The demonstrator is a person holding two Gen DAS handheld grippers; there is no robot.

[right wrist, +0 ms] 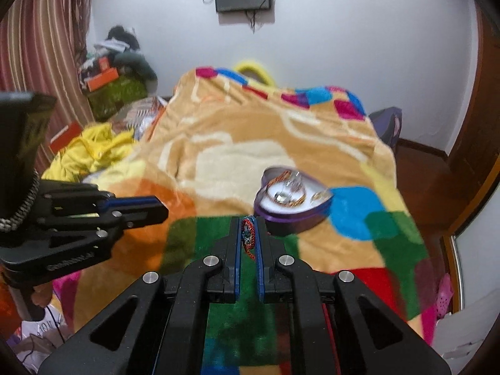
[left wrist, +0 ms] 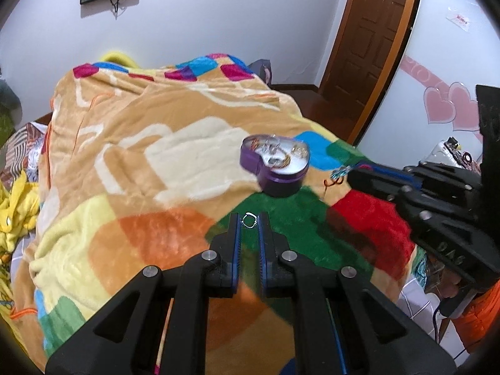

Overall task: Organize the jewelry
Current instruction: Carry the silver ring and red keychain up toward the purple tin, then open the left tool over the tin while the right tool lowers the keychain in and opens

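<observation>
- Our left gripper (left wrist: 250, 220) has its fingers drawn close, pinching a small silver ring (left wrist: 250, 219) right at the fingertips; the ring stands between the pads, above the green patch of the blanket (left wrist: 156, 162).
- Our right gripper (right wrist: 249, 234) is clamped on a red-and-blue beaded bracelet (right wrist: 248, 234), which hangs edge-on between the pads, its long axis running down along the fingers with a loose red tail trailing toward the palm.
- The purple heart-shaped box (left wrist: 275, 162) sits open on the blanket, already holding several bracelets and clear pieces on its white lining.
- From the left fingers, the box lies ahead and slightly to the right, a short way off.
- From the right fingers, the box lies just ahead and to the right, its near wall close beside the right fingertip; we judge the right gripper the nearer of the two.
- We would expect the right to go first: forward and rightward over the rim, then let the bracelet drop flat.
</observation>
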